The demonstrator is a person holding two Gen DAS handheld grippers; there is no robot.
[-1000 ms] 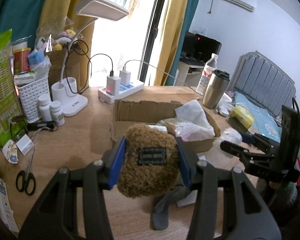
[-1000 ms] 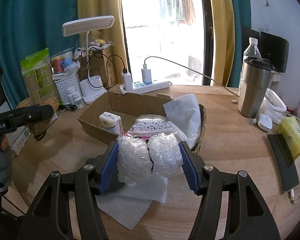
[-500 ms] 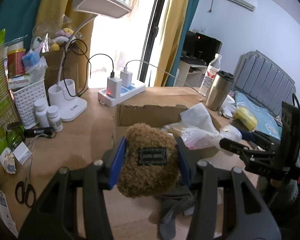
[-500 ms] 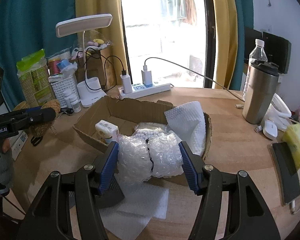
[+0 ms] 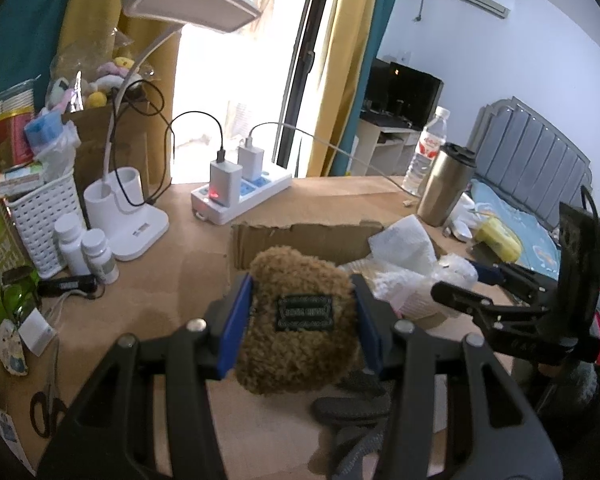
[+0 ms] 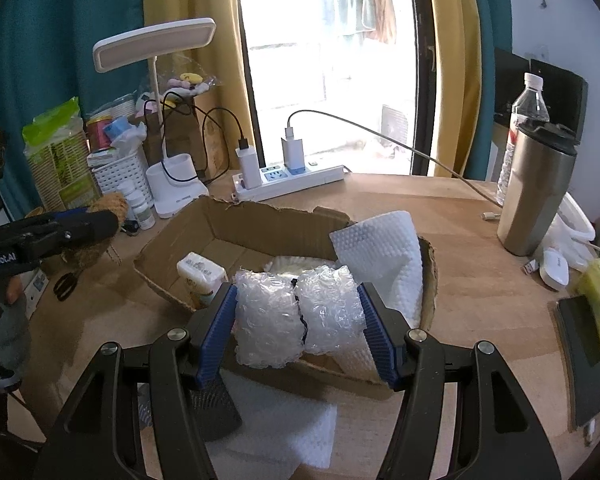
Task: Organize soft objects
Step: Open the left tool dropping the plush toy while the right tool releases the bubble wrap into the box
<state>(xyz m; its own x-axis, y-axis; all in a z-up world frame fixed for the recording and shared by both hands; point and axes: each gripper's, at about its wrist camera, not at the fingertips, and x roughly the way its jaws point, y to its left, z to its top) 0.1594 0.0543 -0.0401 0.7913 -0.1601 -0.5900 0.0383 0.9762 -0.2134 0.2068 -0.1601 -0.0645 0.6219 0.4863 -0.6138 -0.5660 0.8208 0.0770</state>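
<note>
My left gripper (image 5: 302, 324) is shut on a brown fuzzy pouch (image 5: 300, 320) with a dark label, held just short of the cardboard box (image 5: 300, 234). My right gripper (image 6: 298, 320) is shut on a bundle of bubble wrap (image 6: 296, 314), which hangs over the near rim of the same cardboard box (image 6: 236, 224). Inside the box lie a white foam sheet (image 6: 380, 252), a small white packet (image 6: 200, 270) and a bag of white beads, mostly hidden. From the right wrist view the left gripper (image 6: 60, 232) with the pouch shows at the far left.
A desk lamp (image 6: 156, 40), power strip (image 6: 288, 176) with chargers, white basket (image 6: 120, 172), pill bottles (image 5: 86, 250) and scissors (image 5: 44, 412) crowd the left and back. A steel tumbler (image 6: 536, 192), water bottle, phone (image 6: 580, 344) and yellow pack sit right. White foam sheets (image 6: 284, 428) and a grey cloth lie near the front edge.
Both grippers have moved forward toward the box with their loads. The bubble wrap now hangs over the box's near rim, and the pouch is closer to the box's left end.
</note>
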